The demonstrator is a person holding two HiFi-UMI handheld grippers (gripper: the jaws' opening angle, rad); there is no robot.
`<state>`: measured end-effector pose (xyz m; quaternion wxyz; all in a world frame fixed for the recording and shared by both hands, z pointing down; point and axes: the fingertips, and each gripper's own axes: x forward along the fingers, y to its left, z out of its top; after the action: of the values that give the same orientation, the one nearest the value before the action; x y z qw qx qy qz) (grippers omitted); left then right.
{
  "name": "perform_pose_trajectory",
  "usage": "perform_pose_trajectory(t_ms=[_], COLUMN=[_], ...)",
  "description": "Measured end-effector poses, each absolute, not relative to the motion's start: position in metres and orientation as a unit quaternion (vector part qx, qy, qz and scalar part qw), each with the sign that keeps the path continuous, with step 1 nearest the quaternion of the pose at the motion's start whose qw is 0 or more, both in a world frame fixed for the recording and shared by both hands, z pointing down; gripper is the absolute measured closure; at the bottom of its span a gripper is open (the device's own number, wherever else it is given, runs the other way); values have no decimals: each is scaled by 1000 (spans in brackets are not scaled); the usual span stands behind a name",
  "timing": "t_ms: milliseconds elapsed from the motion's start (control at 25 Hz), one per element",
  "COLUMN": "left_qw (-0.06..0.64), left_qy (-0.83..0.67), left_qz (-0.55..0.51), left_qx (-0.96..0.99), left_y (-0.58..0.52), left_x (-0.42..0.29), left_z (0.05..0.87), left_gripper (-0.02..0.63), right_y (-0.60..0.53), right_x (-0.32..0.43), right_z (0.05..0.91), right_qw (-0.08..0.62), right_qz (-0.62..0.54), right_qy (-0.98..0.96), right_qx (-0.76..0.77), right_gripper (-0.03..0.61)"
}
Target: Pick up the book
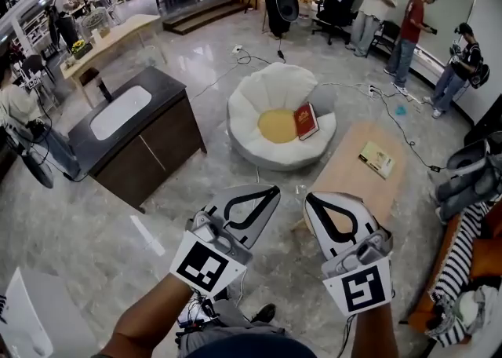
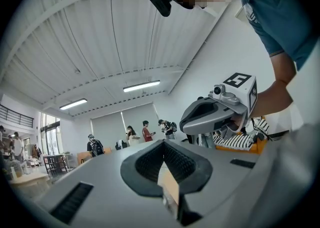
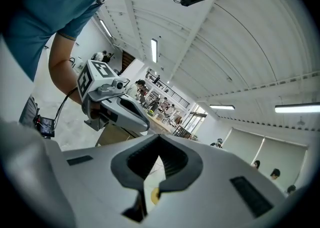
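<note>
Both sets of jaws are shut tight and hold nothing. The left gripper (image 1: 263, 194) and the right gripper (image 1: 316, 199) sit side by side, low and close to the person. The red book (image 1: 306, 121) lies flat on the big white cushion seat (image 1: 259, 97), well ahead and a bit to the right. Its long side points away from the person. A pale yellow book (image 1: 376, 158) lies on the wooden bench (image 1: 349, 180), also to the right. I think the right gripper is nearer to both.
</note>
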<state>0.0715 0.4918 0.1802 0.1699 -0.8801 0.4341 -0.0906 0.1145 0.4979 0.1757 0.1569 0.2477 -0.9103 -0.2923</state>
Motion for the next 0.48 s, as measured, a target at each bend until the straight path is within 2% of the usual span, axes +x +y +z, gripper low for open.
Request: perform_pose_trajectory(t_ms=[480], left_qw=[163], left_qy=[399], left_qz=[-83], left_qx=[-898], left_y=[437], left_x=[14], left_z=[183], left_gripper=[609], right_y=[446], right_x=[62], right_z=[183], right_qw=[172], right_qz=[-268], right_qy=[-903], right_qx=[288], right_gripper=[566])
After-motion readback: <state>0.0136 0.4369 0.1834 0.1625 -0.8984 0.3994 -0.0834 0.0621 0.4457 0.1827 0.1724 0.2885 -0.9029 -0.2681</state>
